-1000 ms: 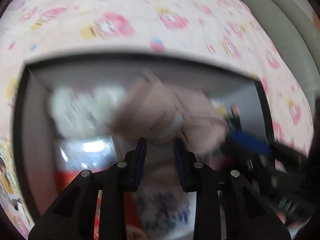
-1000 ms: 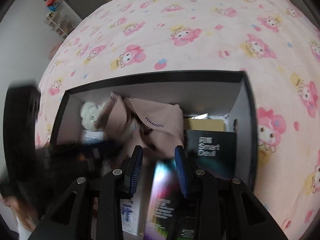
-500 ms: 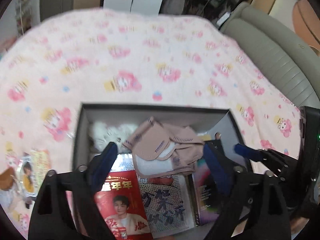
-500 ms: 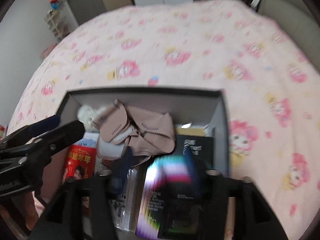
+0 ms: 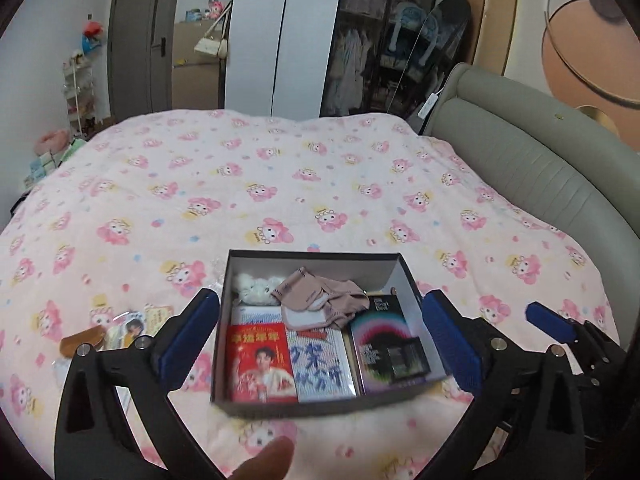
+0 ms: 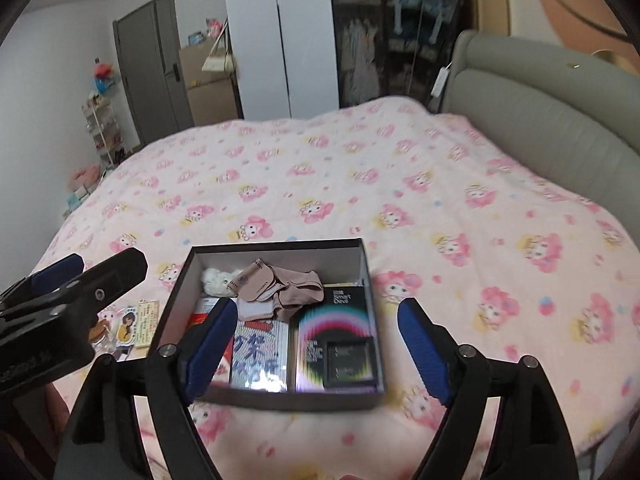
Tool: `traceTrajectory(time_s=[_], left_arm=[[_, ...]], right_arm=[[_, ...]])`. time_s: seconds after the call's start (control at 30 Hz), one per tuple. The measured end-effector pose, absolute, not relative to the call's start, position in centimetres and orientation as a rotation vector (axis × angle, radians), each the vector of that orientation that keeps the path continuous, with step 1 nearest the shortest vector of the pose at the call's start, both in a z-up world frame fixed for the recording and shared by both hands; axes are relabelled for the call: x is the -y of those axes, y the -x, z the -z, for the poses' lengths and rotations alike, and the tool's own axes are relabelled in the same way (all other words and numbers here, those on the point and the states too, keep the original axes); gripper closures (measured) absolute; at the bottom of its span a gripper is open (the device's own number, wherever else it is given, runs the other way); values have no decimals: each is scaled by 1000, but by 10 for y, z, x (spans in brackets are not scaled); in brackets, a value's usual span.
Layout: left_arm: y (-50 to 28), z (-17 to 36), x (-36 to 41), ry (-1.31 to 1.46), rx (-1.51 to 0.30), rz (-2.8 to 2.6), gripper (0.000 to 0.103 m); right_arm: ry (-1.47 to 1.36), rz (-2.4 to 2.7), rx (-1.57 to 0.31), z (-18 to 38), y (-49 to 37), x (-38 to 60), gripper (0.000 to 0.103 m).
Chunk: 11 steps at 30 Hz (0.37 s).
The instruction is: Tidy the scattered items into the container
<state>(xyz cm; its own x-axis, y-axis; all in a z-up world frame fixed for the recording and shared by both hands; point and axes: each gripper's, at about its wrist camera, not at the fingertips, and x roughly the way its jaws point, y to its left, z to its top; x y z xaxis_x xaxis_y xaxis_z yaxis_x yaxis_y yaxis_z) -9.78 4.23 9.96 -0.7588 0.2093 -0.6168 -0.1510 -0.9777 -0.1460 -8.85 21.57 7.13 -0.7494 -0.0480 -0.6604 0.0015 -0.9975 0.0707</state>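
On the pink bedspread (image 5: pixel 280 168), the dark box (image 5: pixel 316 255) holds a beige garment (image 5: pixel 320 300), a white plush (image 5: pixel 256 289), booklets and a black case. Cards and small trinkets (image 5: pixel 120 330) lie loose at its nine o'clock. Left gripper (image 5: pixel 320 340) gapes wide, empty; right gripper (image 6: pixel 316 348), jaws opening, grips nothing. Risk: flat cards slipping from the pads.

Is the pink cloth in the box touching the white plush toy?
Touching. In the left wrist view the pink cloth drapes over the right edge of the white plush toy in the box, no gap between.
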Motion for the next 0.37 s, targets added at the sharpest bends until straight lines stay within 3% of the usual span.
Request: traceTrajectory(time_s=[0.37], left_arm=[[2,-80,-38,947,30,-2874,1]], right_arm=[[-1126,2938,140,-41,7,-213,20]])
